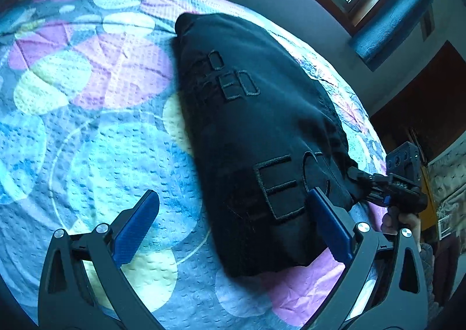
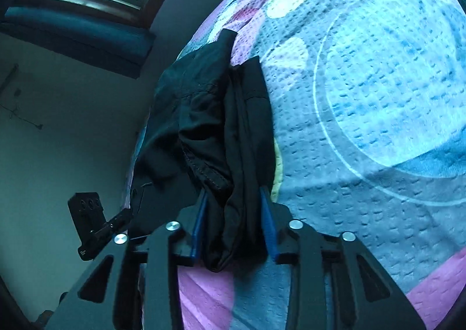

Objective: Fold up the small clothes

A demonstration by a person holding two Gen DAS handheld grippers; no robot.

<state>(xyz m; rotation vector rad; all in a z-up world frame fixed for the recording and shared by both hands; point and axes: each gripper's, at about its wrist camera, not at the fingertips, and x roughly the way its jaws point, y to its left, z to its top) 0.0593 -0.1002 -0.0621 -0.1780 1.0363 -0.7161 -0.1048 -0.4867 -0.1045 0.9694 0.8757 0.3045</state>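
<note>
A black cloth garment with stitched letters (image 1: 256, 132) lies on the bed's bumpy bedspread with blue, pink and yellow circles (image 1: 96, 138), near the bed's edge. The right gripper (image 2: 236, 222) pinches a bunch of that black cloth between its blue pads. The left gripper (image 1: 230, 213) is spread wide, holding nothing, one finger over the cloth.

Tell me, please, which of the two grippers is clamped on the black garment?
The right gripper: black garment bunched between its fingers. The left gripper is open.
</note>
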